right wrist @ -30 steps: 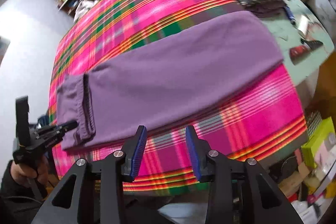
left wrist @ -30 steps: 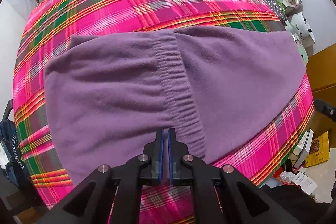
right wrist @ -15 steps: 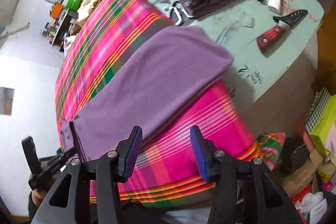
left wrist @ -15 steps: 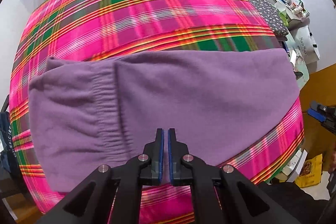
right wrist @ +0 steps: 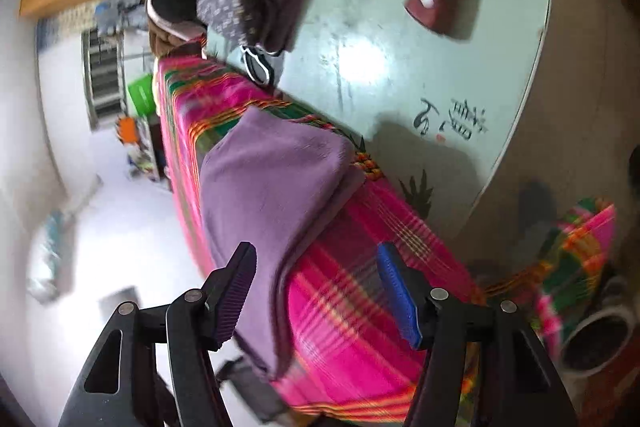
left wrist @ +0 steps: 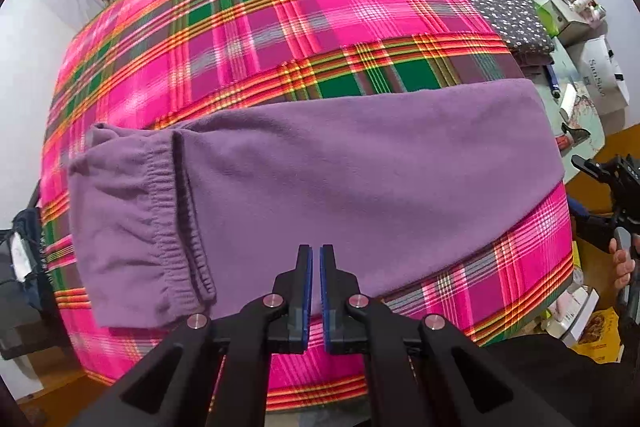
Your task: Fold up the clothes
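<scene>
- One purple trousers (left wrist: 340, 183) on one plaid blanket (left wrist: 280, 27), hem at 3 o'clock.
- Left gripper (left wrist: 314, 259) fingers narrow, empty, over near edge.
- Right gripper (right wrist: 316, 287) fingers wide, bare blanket between.

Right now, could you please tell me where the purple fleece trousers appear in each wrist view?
Left wrist view: purple fleece trousers stretch across the centre, elastic waistband at left.
Right wrist view: they lie centre-left, seen end-on, running away from the camera.
Shared landmark: the pink plaid blanket beneath them.
</scene>
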